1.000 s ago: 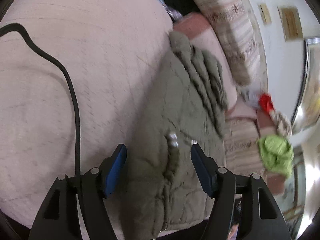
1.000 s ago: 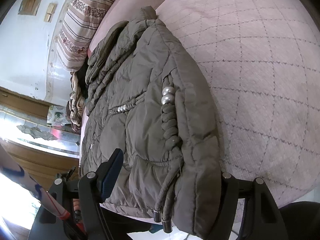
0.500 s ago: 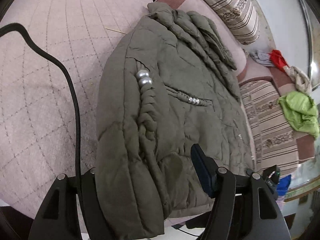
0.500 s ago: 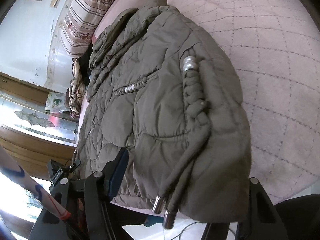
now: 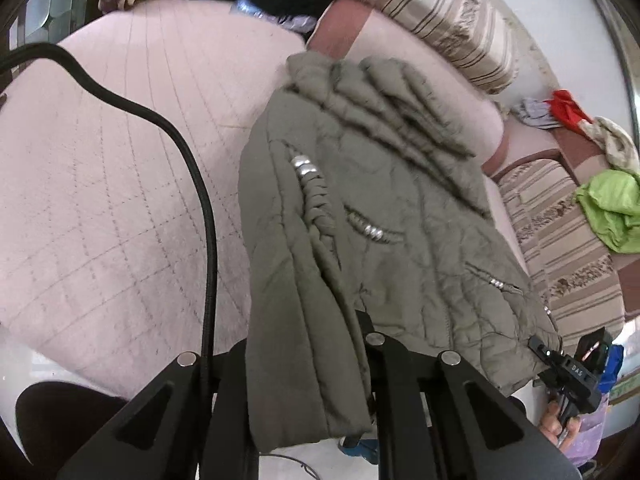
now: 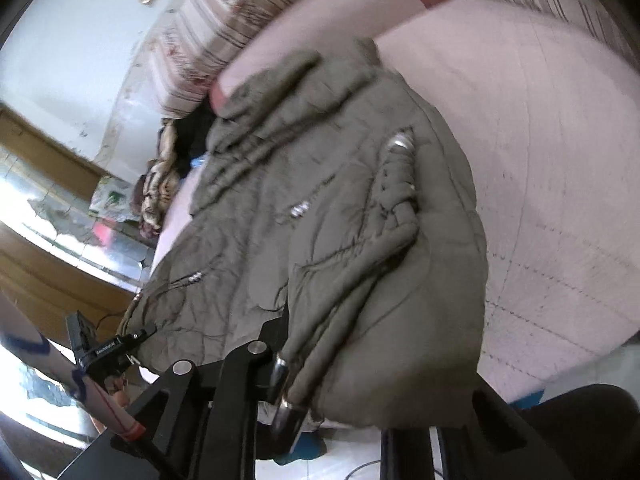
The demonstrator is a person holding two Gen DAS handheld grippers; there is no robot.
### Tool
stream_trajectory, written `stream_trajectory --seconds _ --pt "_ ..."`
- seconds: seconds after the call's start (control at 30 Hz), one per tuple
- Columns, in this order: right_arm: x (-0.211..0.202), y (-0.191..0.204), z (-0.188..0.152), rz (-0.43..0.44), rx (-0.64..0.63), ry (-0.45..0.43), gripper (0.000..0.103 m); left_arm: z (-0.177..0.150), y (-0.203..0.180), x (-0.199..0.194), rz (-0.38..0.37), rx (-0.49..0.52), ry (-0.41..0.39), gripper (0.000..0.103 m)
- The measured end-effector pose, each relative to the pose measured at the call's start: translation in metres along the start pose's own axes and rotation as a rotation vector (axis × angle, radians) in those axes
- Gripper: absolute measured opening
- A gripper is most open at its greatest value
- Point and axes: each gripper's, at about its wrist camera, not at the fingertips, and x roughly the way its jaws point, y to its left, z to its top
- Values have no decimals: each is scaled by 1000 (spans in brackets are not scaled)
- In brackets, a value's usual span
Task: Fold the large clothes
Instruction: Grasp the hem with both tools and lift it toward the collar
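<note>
Left wrist view: left gripper (image 5: pixel 308 344) closing on near hem of olive quilted jacket (image 5: pixel 400 248), fabric bunched between jaws. Right gripper (image 6: pixel 360 340) likewise closing on hem beside braided drawcord (image 6: pixel 396 200). Long axis running away from both grippers across pink quilted bed (image 5: pixel 100 200) toward striped cushion (image 5: pixel 440 16). Puffy, crinkled, soft shell; metal beads and cord tips; likely a far-edge fold next.

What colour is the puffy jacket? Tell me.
Olive green jacket, with silver beads; clearest in the left wrist view.
</note>
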Motion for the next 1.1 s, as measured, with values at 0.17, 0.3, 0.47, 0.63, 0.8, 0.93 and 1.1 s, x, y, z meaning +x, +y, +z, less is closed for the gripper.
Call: stream_trajectory --seconds 0.17,0.3,0.47,0.63,0.8,0.93,1.1 --pt "-36 20 -10 14 -59 6 19 -11 3 -35 -39 -24 -21 13" --pt "-54 28 -9 24 -76 8 19 -6 8 -48 -58 -74 -31 13" --pt "-49 49 32 19 -125 -16 18 43 -13 -51 -77 -72 -107 13" --pt "-34 79 96 27 -161 -89 18 105 -46 -49 -75 -20 -197 13" --pt "-5 98 181 30 -140 -139 18 188 -70 -14 -27 -24 -228 14" --pt "38 108 243 -13 -119 -139 19 254 -88 30 65 -12 -219 14" --pt "95 103 303 -66 -64 -139 19 321 -99 93 144 -19 -173 14"
